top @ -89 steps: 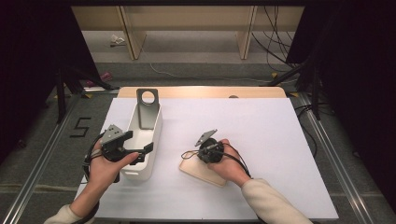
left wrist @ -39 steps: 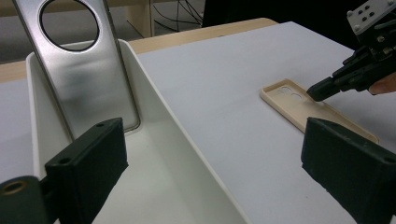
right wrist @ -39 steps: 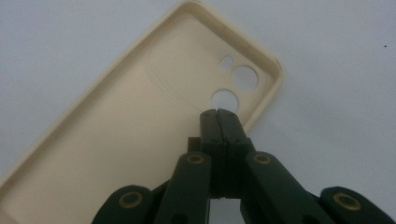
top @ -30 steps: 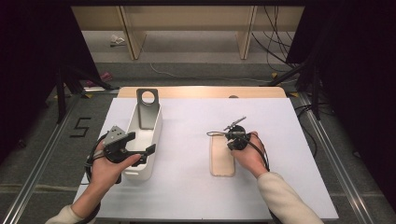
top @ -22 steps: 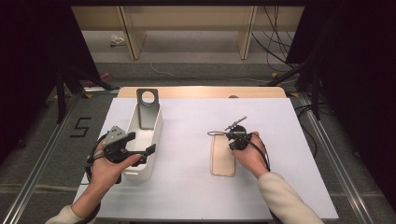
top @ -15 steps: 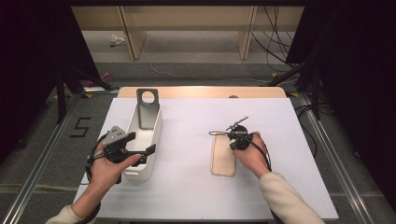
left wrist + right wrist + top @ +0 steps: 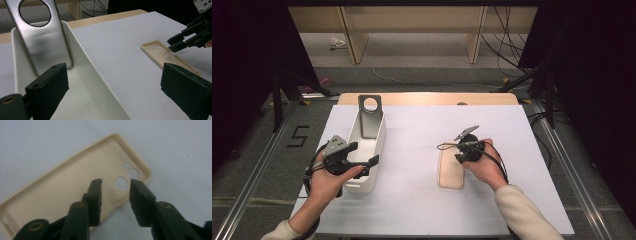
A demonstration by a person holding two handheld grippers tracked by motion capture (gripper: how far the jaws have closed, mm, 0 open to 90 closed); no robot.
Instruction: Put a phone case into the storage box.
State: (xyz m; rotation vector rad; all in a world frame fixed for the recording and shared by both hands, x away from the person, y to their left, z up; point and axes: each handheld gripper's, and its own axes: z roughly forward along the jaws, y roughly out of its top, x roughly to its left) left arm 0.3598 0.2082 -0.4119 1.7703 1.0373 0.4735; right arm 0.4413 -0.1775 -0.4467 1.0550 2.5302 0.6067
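Beige rubbery phone case lies flat right of the white bin, just released; right gripper, jaws just parted astride its edge, should lift clear.

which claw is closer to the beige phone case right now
Right. The right claw is directly over the phone case, jaws parted astride its edge near the camera holes. The left claw is across the table at the white bin.

bright table, dark edges, closeup blur
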